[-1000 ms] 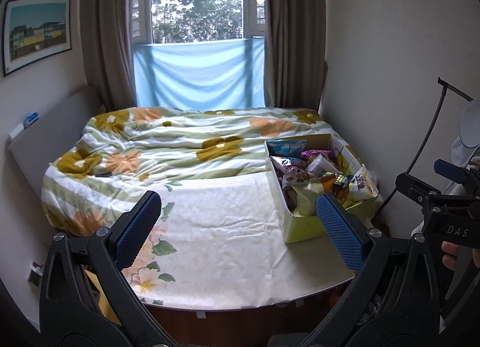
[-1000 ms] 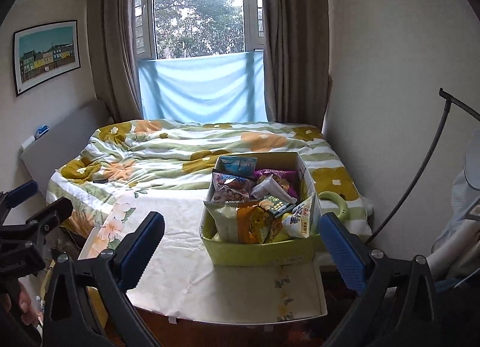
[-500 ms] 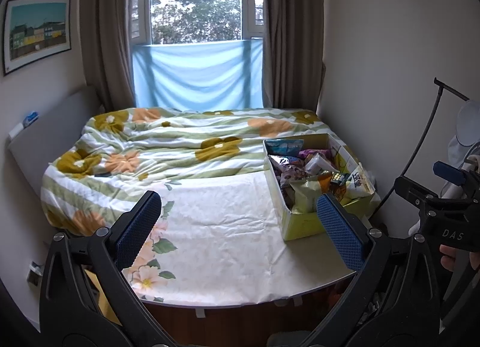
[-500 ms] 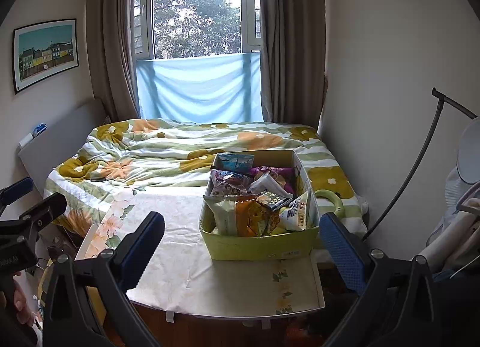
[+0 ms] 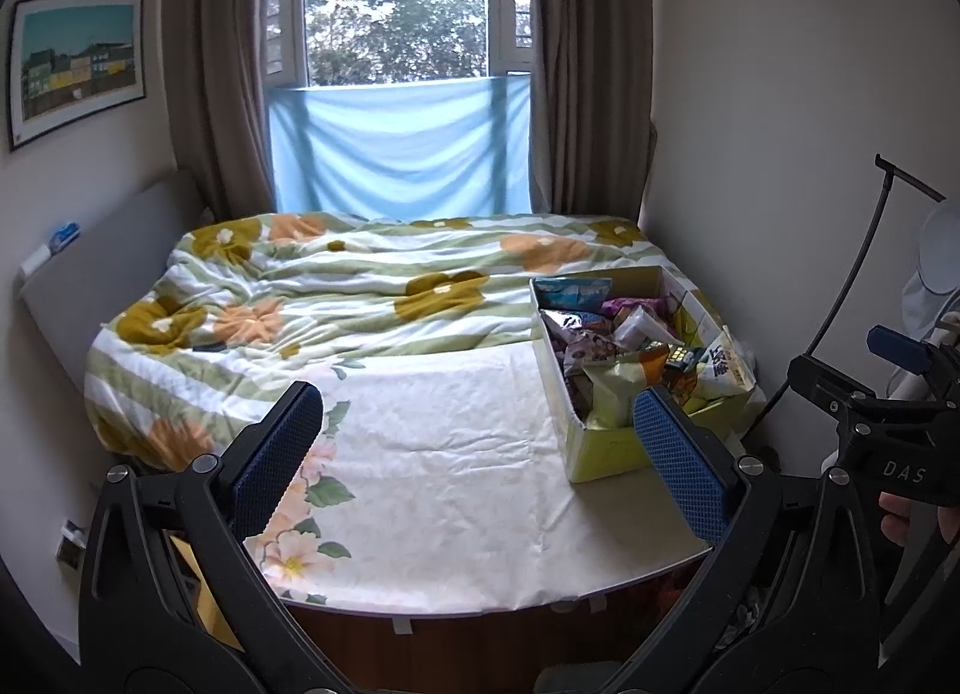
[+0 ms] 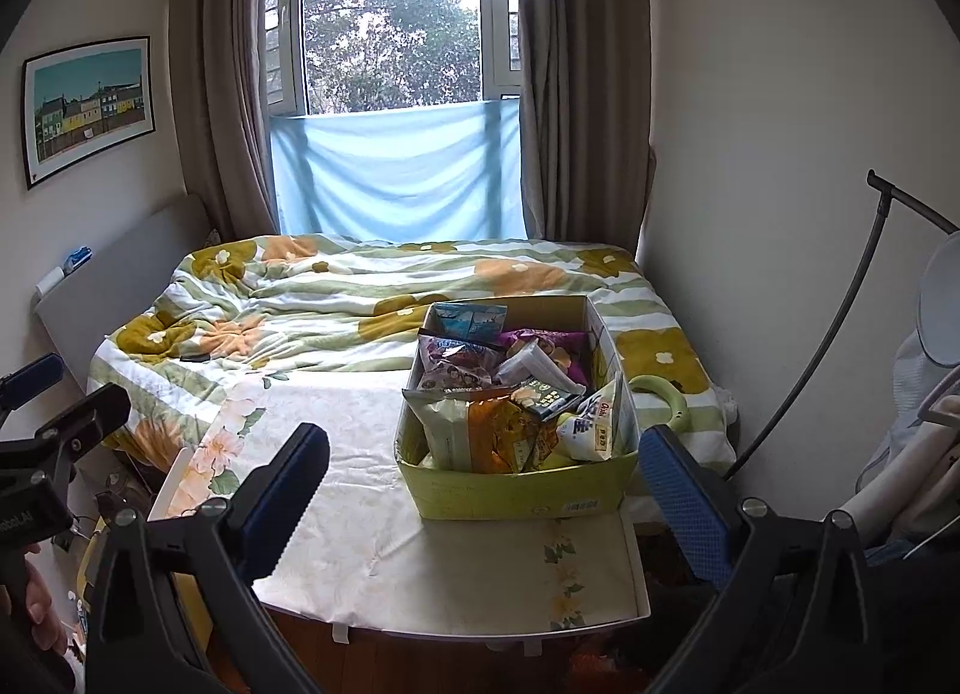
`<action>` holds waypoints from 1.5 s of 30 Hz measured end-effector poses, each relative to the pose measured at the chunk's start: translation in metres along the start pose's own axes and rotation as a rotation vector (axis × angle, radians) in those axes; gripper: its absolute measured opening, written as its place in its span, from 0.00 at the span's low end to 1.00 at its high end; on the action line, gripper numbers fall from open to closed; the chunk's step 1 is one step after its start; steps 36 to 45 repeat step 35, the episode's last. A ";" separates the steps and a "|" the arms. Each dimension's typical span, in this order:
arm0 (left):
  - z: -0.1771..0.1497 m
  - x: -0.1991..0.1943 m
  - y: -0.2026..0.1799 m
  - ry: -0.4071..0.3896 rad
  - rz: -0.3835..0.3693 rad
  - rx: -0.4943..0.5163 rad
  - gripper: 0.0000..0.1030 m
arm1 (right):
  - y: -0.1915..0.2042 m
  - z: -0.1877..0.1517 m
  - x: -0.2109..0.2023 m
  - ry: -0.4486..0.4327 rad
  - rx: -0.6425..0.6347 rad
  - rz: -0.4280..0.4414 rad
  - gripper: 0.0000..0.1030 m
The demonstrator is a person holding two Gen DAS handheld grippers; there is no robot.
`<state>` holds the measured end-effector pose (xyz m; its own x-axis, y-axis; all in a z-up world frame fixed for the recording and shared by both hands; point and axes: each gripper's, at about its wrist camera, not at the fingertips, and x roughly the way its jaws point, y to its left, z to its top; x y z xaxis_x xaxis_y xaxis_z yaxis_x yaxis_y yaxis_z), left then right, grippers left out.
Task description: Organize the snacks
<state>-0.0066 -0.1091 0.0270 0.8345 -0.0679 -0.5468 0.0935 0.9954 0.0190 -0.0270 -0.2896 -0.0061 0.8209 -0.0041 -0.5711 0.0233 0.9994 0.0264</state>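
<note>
Both grippers, left gripper (image 5: 477,457) and right gripper (image 6: 486,487), spread wide, empty; only the right view catches the green ring (image 6: 663,394) beside the snack box (image 6: 528,493).

Yellow-green cardboard box (image 6: 516,493) w/ a small white label on the front. Inside: pale green snack bag (image 6: 447,433), orange foil bag (image 6: 501,433), white bag w/ blue print (image 6: 591,427), purple bag (image 6: 555,343), light blue packet (image 6: 471,319). White tablecloth (image 5: 444,454) has pink and peach flowers w/ green leaves at the edge. Quilt (image 5: 336,286) is white w/ pale green stripes, mustard and orange flowers w/ white centres. Light blue cloth (image 5: 399,147) over lower window, grey-brown curtains (image 5: 207,63). Both grippers' pads (image 5: 681,463) are blue w/ a fine mesh pattern, on black frames.
</note>
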 end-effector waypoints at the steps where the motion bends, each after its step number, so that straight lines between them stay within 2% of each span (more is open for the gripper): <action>1: 0.000 0.001 0.000 0.001 0.000 -0.001 1.00 | 0.000 0.000 0.000 0.001 0.000 0.000 1.00; 16: -0.002 0.006 0.001 0.008 0.001 -0.006 1.00 | -0.003 0.001 0.002 0.009 0.002 -0.001 1.00; 28: 0.000 0.006 0.003 0.004 -0.038 -0.033 1.00 | -0.002 0.002 0.005 0.014 0.009 0.001 1.00; 35: 0.001 0.001 -0.001 -0.023 -0.022 -0.005 1.00 | -0.002 0.001 0.007 0.009 0.015 0.004 1.00; 45: 0.001 0.001 -0.001 -0.023 -0.022 -0.005 1.00 | -0.002 0.001 0.007 0.009 0.015 0.004 1.00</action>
